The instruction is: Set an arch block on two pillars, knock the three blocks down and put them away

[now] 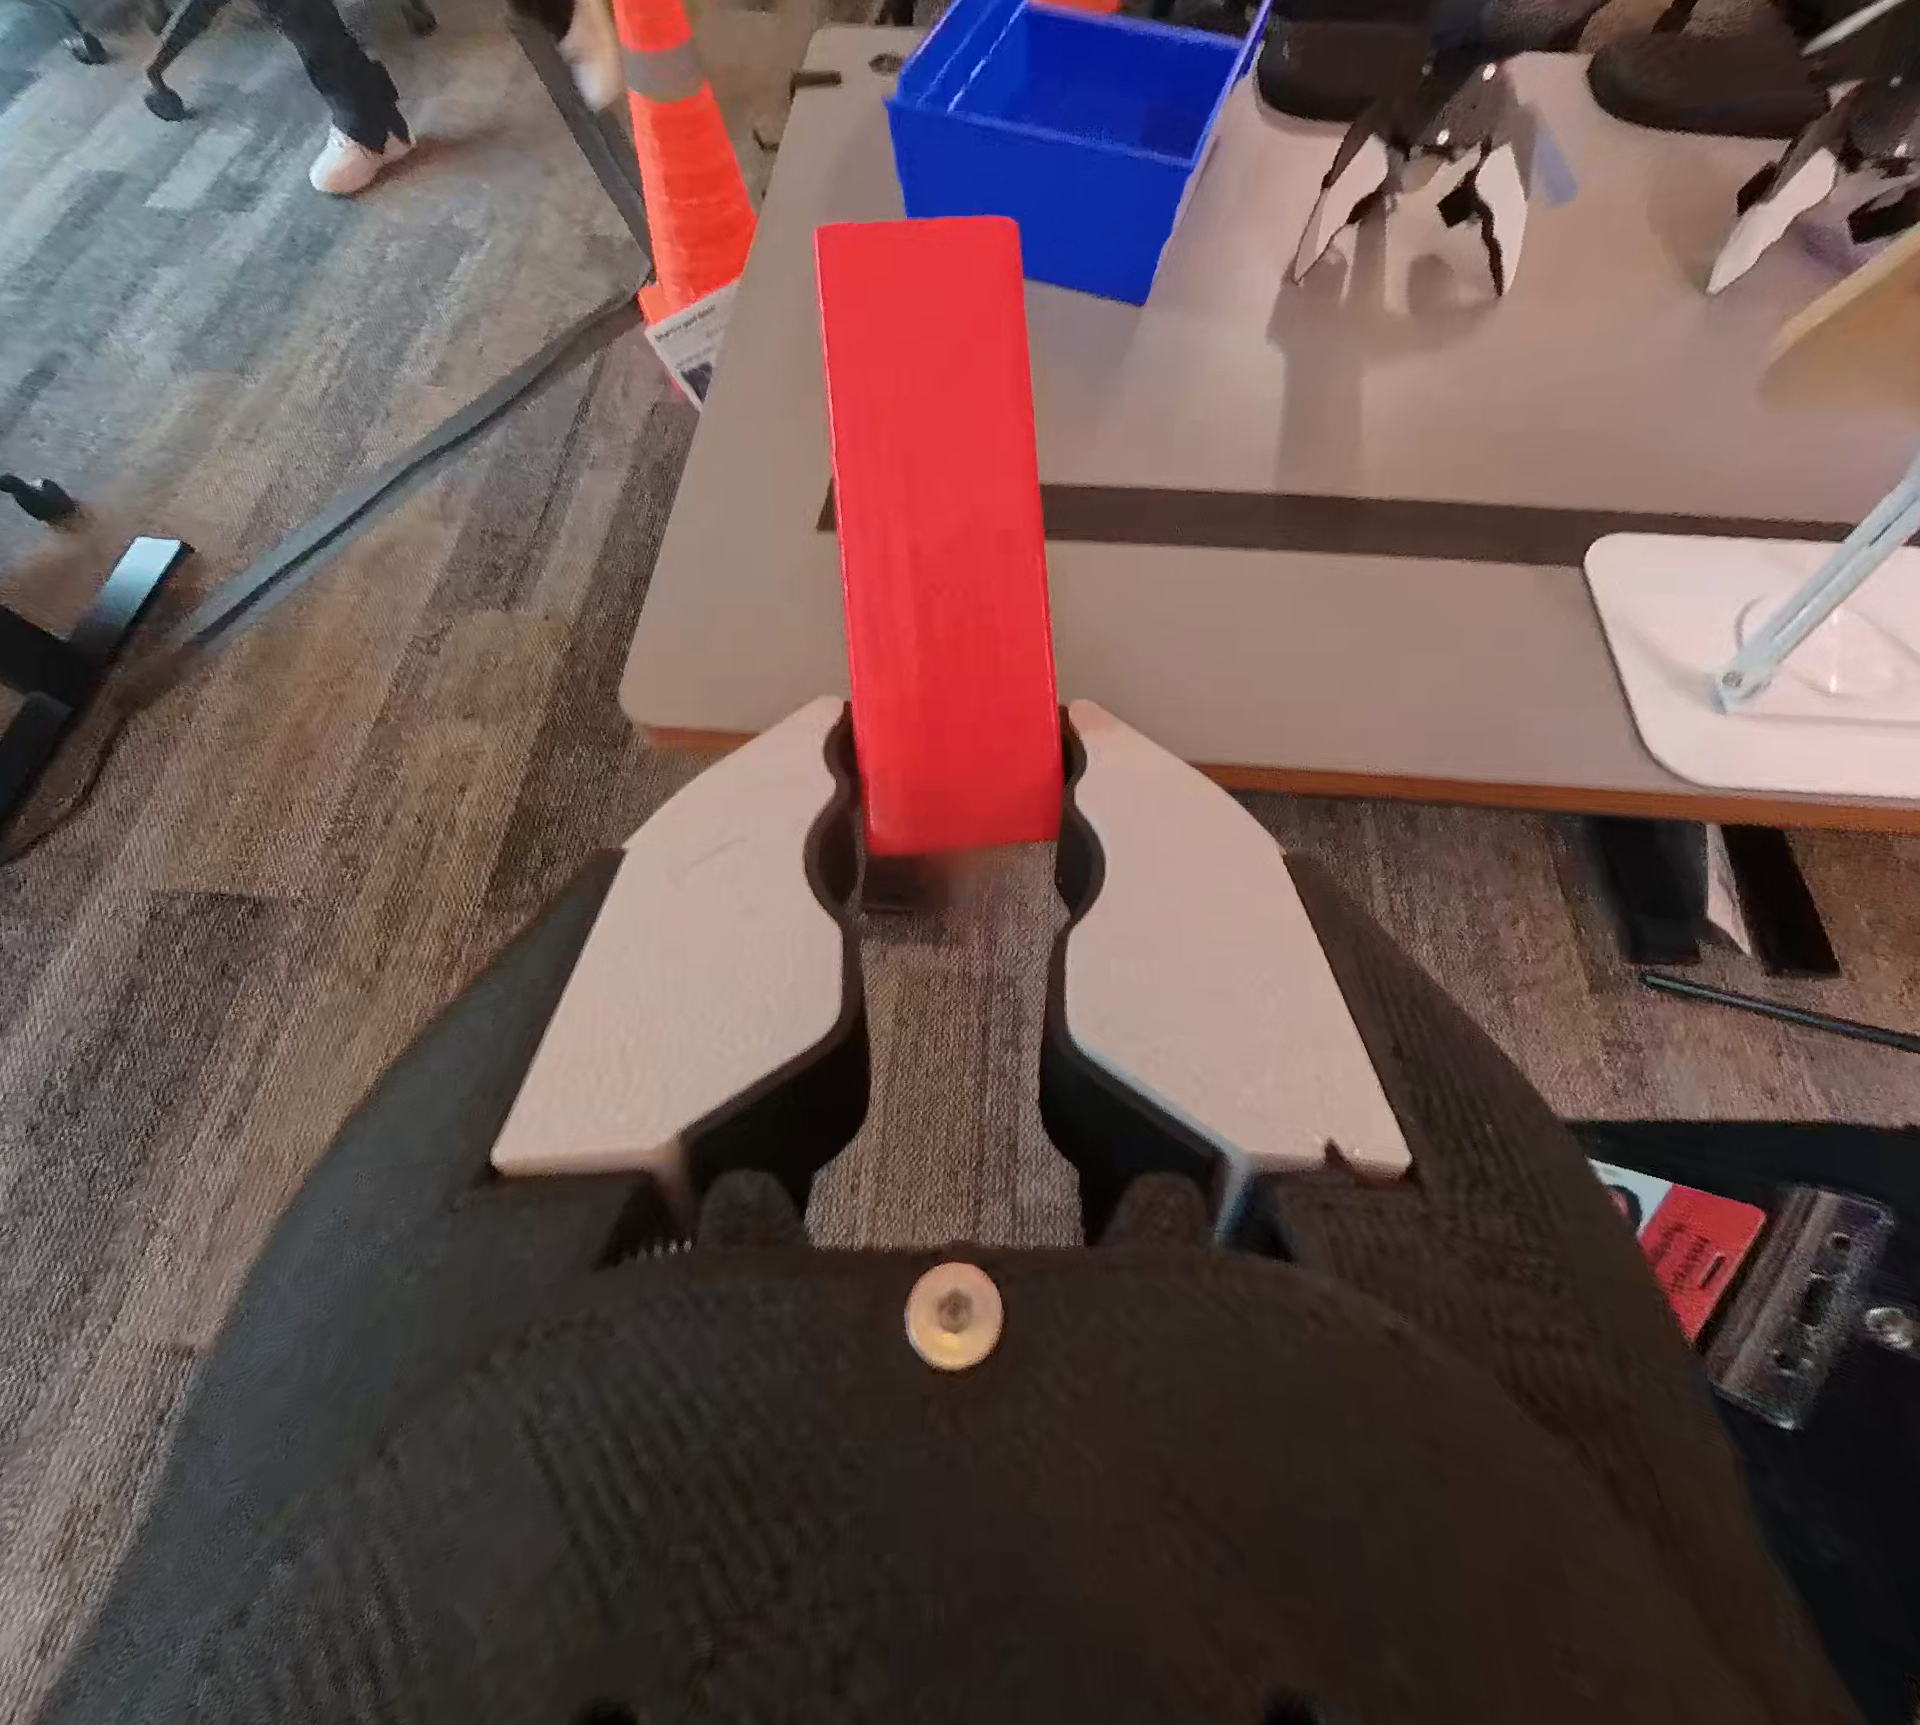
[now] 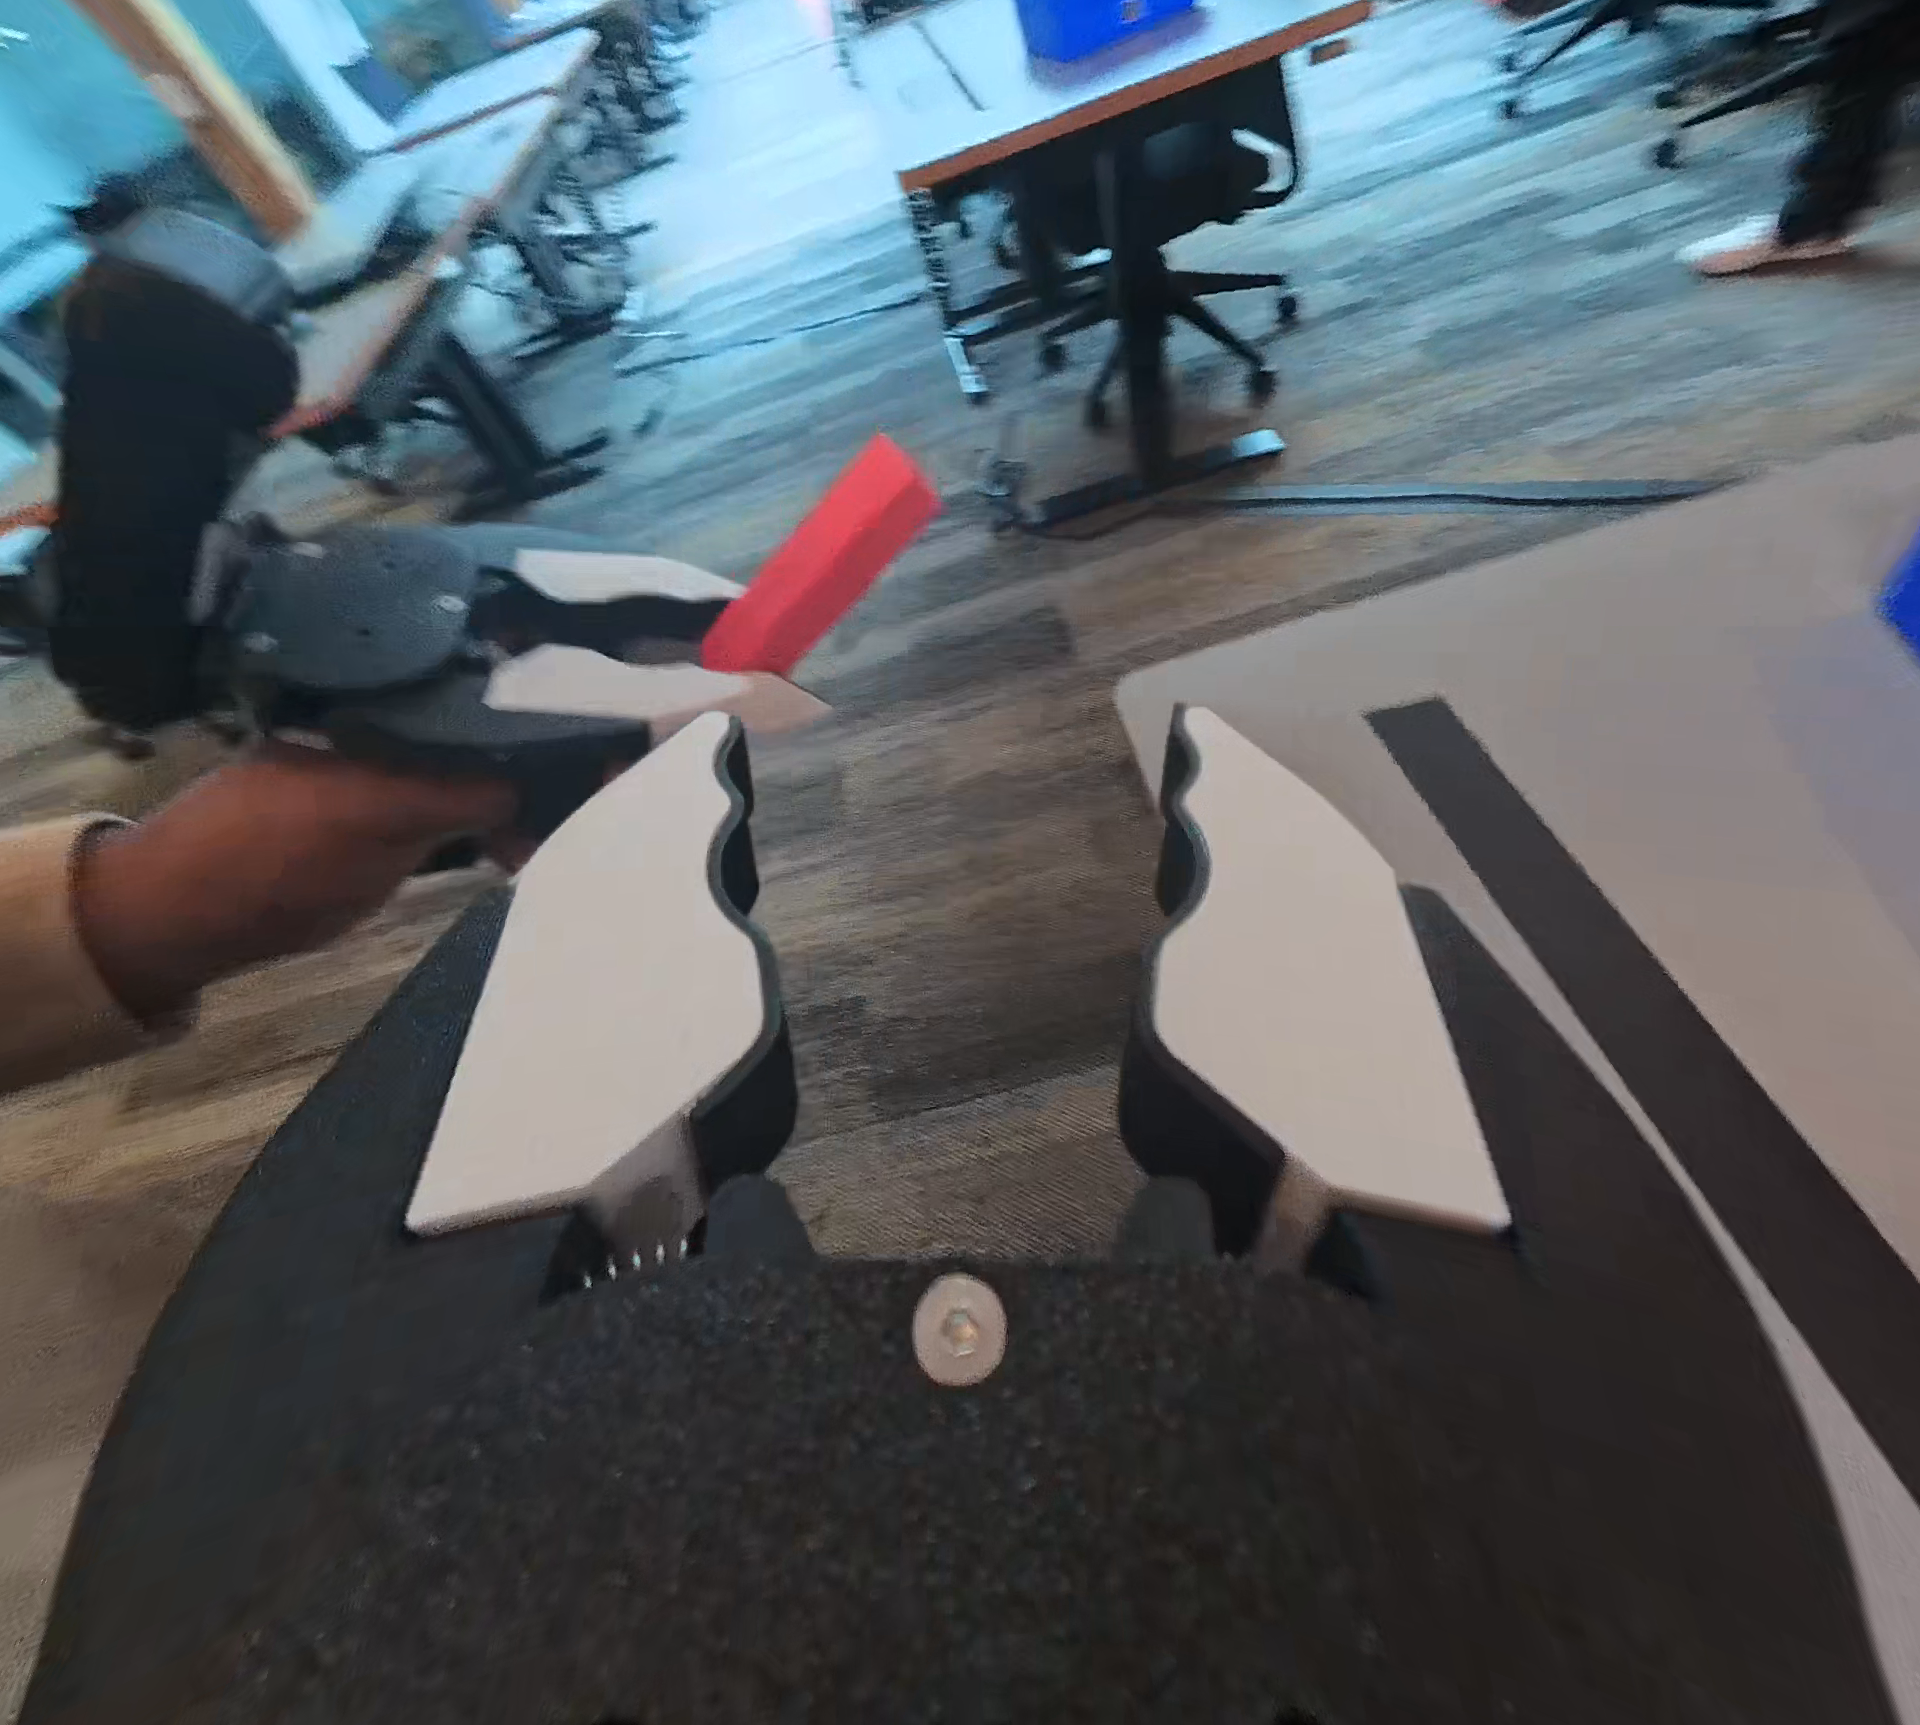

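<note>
Red rectangular plastic block (image 1: 940,532) is clamped at its near end between your left gripper's (image 1: 961,776) white fingers (image 1: 727,927), long axis pointing away from the camera and up. The gripper is off the near edge of the grey counter (image 1: 1351,636), above carpet. A blue open-top plastic bin (image 1: 1049,148) sits on the far part of the counter, just beyond the block's tip. A black tape stripe (image 1: 1403,524) crosses the counter. White lamp base (image 1: 1787,657) at right. Orange traffic cone (image 1: 665,65) on the floor left of the counter.

Right wrist view: your right gripper (image 2: 956,740) has its jaws spread wide, nothing between them, carpet below. Counter corner (image 2: 1558,667) with the tape stripe (image 2: 1621,927) lies just right of it. Left gripper (image 2: 727,636) shows at left in your hand (image 2: 281,865), gripping the red block (image 2: 821,558), which tilts up to the right. View is blurred.
</note>
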Available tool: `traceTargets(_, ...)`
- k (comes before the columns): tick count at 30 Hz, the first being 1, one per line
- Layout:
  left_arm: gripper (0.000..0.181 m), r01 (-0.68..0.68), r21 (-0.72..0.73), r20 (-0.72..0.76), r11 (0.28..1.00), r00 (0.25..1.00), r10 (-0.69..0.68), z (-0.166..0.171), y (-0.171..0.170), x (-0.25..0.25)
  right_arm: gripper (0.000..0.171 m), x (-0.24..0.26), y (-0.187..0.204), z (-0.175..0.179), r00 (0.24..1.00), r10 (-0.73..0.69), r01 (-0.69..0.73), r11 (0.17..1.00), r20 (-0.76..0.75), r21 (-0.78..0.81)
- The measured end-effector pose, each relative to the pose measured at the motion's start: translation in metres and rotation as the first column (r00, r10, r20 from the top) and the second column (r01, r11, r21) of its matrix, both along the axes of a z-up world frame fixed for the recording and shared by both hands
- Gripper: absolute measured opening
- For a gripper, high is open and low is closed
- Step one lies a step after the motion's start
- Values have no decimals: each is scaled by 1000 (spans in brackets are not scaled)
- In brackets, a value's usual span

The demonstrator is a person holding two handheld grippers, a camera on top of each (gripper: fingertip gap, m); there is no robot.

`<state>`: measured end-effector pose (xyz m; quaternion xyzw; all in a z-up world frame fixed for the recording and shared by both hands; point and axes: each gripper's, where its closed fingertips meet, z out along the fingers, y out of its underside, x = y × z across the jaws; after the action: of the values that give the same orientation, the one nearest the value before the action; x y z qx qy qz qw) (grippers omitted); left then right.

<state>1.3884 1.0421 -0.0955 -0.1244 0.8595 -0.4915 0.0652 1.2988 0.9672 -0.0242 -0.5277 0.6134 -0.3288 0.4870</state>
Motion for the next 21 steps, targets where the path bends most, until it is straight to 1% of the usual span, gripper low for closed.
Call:
traceTargets(3,35,-8,-15,27,1000,1000,9,11,-29,-14,75,23,1,9,993,116,-118,990,38,71)
traceTargets(5,35,-11,-27,18,1000,1000,12,14,-43,-21,75,39,0,12,986,162,-167,976,46,137)
traceTargets(8,35,9,-29,32,1000,999,-9,19,-58,-23,75,62,-6,10,983,178,-181,954,33,241)
traceTargets(11,35,15,-44,30,999,999,-14,21,-67,-10,71,86,-8,3,982,186,-185,918,32,350)
traceTargets(13,35,27,-51,30,998,999,-25,19,-71,3,62,105,-6,-1,979,203,-199,891,34,408)
traceTargets(14,35,38,-55,31,998,999,-37,17,-73,11,61,117,-6,-4,979,203,-197,881,31,430)
traceTargets(15,35,44,-62,30,997,999,-42,16,-75,21,55,129,-7,-6,980,198,-190,873,30,450)
traceTargets(17,35,67,-87,22,994,998,-65,14,-80,47,22,160,-13,-11,982,184,-181,854,42,489)
traceTargets(18,35,92,-98,26,991,996,-90,12,-83,62,16,177,-19,-14,985,168,-166,850,41,501)
traceTargets(19,35,120,-105,46,987,992,-116,11,-87,79,17,196,-25,-18,988,148,-148,847,40,510)
traceTargets(21,35,193,-119,82,974,980,-184,11,-100,118,30,241,-36,-22,991,120,-131,841,55,525)
